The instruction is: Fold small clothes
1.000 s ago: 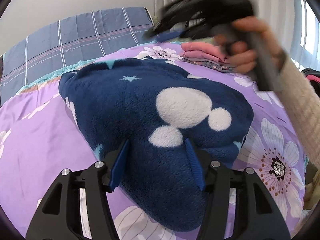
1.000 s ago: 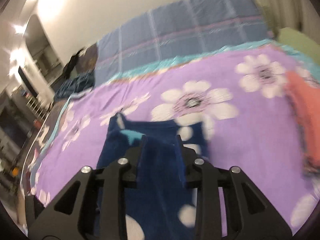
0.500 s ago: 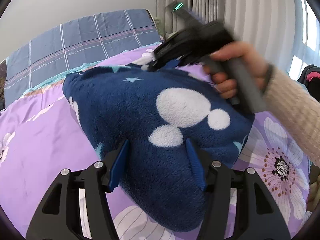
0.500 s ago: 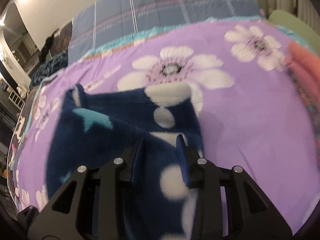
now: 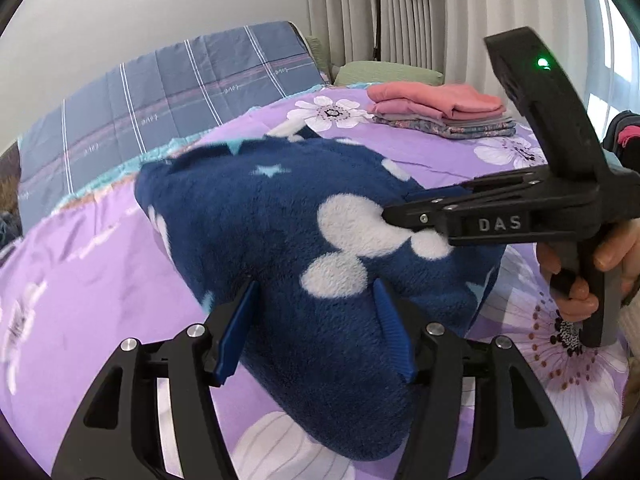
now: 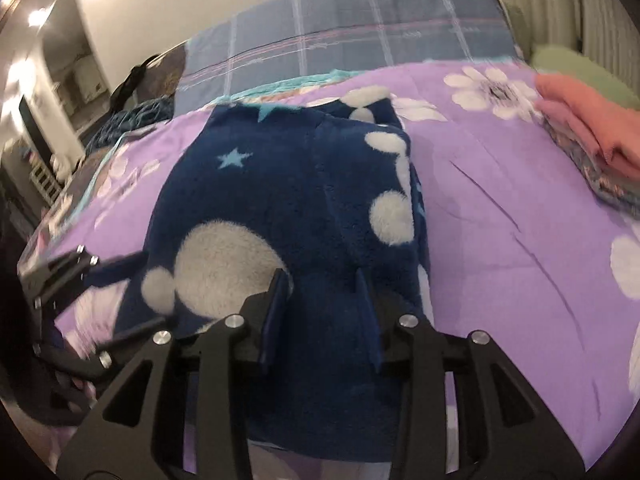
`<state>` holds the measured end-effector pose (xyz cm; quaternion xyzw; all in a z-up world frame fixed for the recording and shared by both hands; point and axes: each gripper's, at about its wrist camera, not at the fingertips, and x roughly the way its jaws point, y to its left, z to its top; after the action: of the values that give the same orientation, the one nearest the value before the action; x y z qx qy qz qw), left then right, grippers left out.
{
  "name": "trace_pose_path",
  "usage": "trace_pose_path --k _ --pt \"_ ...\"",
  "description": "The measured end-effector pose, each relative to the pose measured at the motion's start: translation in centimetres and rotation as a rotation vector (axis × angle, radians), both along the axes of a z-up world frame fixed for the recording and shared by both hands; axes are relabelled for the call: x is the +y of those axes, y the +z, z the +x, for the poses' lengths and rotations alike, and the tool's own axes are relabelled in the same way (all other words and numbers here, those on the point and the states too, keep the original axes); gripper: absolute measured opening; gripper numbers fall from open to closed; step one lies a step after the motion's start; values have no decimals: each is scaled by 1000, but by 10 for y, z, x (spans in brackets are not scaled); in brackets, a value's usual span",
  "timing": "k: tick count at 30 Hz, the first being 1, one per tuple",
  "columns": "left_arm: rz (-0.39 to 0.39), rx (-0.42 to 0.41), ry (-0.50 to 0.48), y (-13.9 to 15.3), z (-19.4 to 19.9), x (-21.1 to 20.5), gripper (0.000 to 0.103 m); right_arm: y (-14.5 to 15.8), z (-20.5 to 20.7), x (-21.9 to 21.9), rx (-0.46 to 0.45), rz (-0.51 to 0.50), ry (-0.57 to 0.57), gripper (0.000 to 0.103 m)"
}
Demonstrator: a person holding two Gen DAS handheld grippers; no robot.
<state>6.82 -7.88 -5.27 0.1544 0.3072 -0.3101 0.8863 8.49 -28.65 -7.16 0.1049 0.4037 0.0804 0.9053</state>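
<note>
Fleece (image 5: 280, 220) is soft, thick and floppy.
Left gripper (image 5: 314, 332) spread wide; right gripper (image 6: 322, 312) pinches its near edge.

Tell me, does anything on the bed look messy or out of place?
Nothing stands out. The navy fleece garment lies bunched on the purple floral bedspread, mid-fold between both grippers, and the folded clothes stack sits tidy beyond it.
</note>
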Motion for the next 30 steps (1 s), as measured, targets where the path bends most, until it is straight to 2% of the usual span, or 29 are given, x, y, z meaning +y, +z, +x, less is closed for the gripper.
trace_pose_path --k 3,5,6,7,8,10,11,13,14,15,16,18,20,22,24,27,30 --pt "-51 5 29 14 4 10 62 0 -2 4 -19 -32 18 37" --pt "-98 23 63 18 11 16 62 -3 -4 -3 -33 -10 26 37" --pt "-96 37 77 16 14 15 62 -3 -4 -5 -34 8 26 37" --pt "-35 59 113 5 21 8 63 -3 -5 -8 -34 26 26 37" --pt "28 57 133 -8 24 1 71 -2 -6 -11 -35 49 27 37" --pt "56 13 131 -17 22 -7 73 4 -14 -25 -24 134 -15 37" --pt "55 25 140 -16 23 -7 73 8 -21 -34 -18 188 -51 37" --pt "50 56 149 -13 27 -5 73 19 -43 -54 -23 306 -106 53" --pt "49 57 140 -14 27 -3 73 22 -57 -64 -34 355 -116 55" --pt "46 57 131 -14 28 -2 73 22 -64 -70 -30 379 -123 63" --pt "37 67 128 -14 30 0 73 20 -71 -77 -12 413 -135 73" --pt "25 81 128 -14 32 1 73 3 -85 -87 65 520 -188 84" --pt "21 76 129 -15 30 1 73 -27 -94 -90 201 668 -231 85" --pt "15 76 133 -16 29 1 73 -47 -95 -88 282 767 -251 86" --pt "12 80 133 -15 29 1 73 -52 -91 -86 288 787 -281 88" --pt "18 77 137 -15 28 1 73 -47 -75 -83 232 773 -322 98" --pt "17 75 140 -14 27 0 73 -50 -57 -73 254 756 -362 101"
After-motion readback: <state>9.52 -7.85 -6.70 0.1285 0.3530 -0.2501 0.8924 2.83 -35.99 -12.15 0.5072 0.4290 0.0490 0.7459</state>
